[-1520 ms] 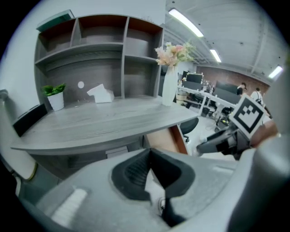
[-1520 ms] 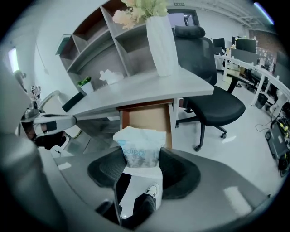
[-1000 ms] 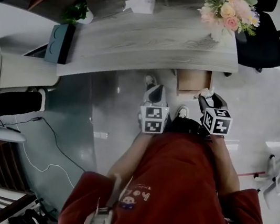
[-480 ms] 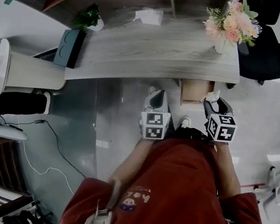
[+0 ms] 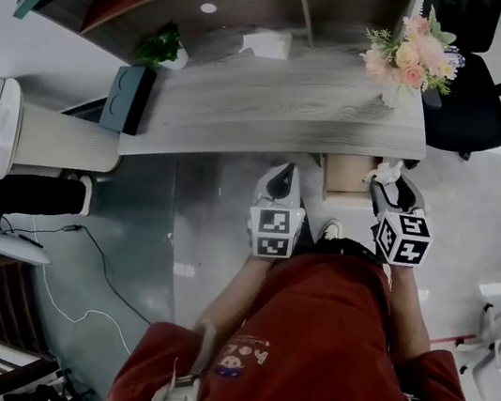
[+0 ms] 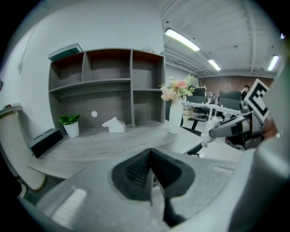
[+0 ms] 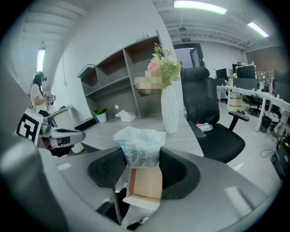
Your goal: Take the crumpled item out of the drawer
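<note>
My right tongs stand partly open, pinching the crumpled item.
My left tongs are closed together, empty; the open drawer is near.

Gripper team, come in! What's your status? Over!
Left gripper shut, empty. Right gripper shut on crumpled bag, held over open drawer. Nothing blocking, over.

The crumpled item is white with blue print, and the drawer is pale tan inside. The desk is grey woodgrain, the flowers pink and the office chair black.
</note>
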